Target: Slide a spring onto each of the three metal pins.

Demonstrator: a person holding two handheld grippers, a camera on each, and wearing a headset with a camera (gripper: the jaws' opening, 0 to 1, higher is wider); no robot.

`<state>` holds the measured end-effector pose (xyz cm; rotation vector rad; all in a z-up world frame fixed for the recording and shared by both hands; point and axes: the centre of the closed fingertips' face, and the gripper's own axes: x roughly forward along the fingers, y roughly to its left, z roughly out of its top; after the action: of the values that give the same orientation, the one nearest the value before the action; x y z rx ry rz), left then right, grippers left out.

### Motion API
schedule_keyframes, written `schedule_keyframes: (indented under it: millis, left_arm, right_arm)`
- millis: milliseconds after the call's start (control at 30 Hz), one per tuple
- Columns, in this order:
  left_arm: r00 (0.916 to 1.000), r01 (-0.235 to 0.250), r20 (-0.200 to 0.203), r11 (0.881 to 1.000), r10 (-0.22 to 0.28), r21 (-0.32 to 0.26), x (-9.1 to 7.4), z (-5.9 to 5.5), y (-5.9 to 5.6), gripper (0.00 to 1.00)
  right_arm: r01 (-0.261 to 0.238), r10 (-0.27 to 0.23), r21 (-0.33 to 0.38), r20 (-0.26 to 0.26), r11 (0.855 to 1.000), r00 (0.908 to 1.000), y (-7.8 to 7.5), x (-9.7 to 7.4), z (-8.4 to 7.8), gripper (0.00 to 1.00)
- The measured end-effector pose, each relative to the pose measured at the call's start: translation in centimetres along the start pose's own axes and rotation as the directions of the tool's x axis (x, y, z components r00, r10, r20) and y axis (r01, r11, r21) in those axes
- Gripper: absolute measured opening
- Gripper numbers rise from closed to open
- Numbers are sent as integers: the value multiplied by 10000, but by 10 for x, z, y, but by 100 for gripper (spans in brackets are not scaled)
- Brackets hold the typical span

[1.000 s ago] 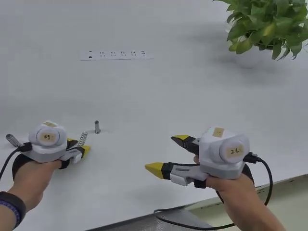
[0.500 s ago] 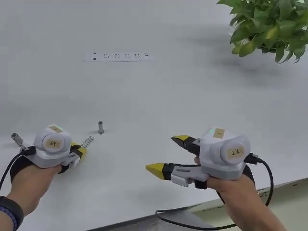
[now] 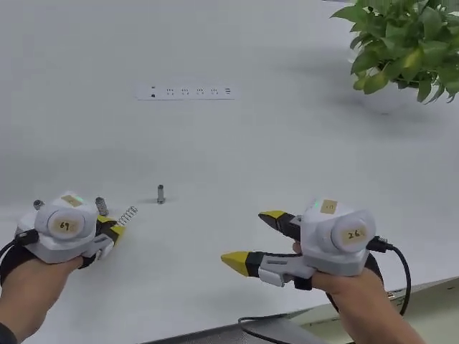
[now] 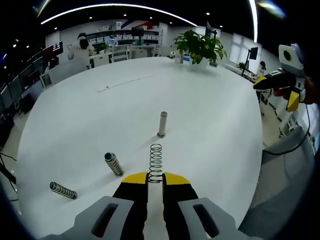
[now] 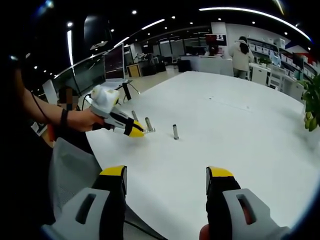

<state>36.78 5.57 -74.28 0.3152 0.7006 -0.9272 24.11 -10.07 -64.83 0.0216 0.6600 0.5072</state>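
My left gripper [image 3: 117, 228] is shut on the lower end of a small coil spring [image 3: 128, 213], which points toward a bare upright metal pin [image 3: 161, 193] a short way beyond. In the left gripper view the spring [image 4: 155, 161] stands up from the yellow tips [image 4: 155, 176], in line with the bare pin [image 4: 162, 124] and short of it. Two pins wearing springs stand to the left [image 4: 113, 163] [image 4: 63, 190]. My right gripper [image 3: 249, 237] hovers open over the near right of the table, nothing between its fingers [image 5: 167, 175].
A white power strip [image 3: 185, 92] lies far back on the white table [image 3: 287, 158]. A potted plant [image 3: 401, 43] stands at the far right corner. The table's near edge runs just under my right hand, with a black cable [image 3: 391, 269] hanging over it.
My left gripper has drawn back from the bare pin toward me with the spring still held, uncovering a sprung pin behind it. The right gripper has stayed open and in place.
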Motion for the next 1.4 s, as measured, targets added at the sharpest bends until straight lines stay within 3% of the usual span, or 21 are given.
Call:
schedule_keyframes:
  millis: [433,767,1033,1267,1400]
  left_arm:
    - [9991,15,416,9999,-11,-106,-24,0,3,3]
    - [9966,3,818,9997,-21,224,-57,9,-8,3]
    - [9958,41,910,9983,-93,573,-73,5,-9,3]
    - [9939,212,1065,9973,-286,704,-93,10,-18,3]
    - [9918,364,1186,9943,-482,999,-104,14,-24,3]
  right_arm:
    - [-299,298,-157,-40,9994,9995,13,5,2,62]
    - [-694,693,-240,-49,9973,9976,26,13,6,60]
    - [-1065,1063,-314,-89,9938,9943,37,22,8,60]
    - [-1708,1709,-230,44,9850,9853,52,35,14,59]
    - [-2258,2261,-212,110,9739,9741,65,46,20,58]
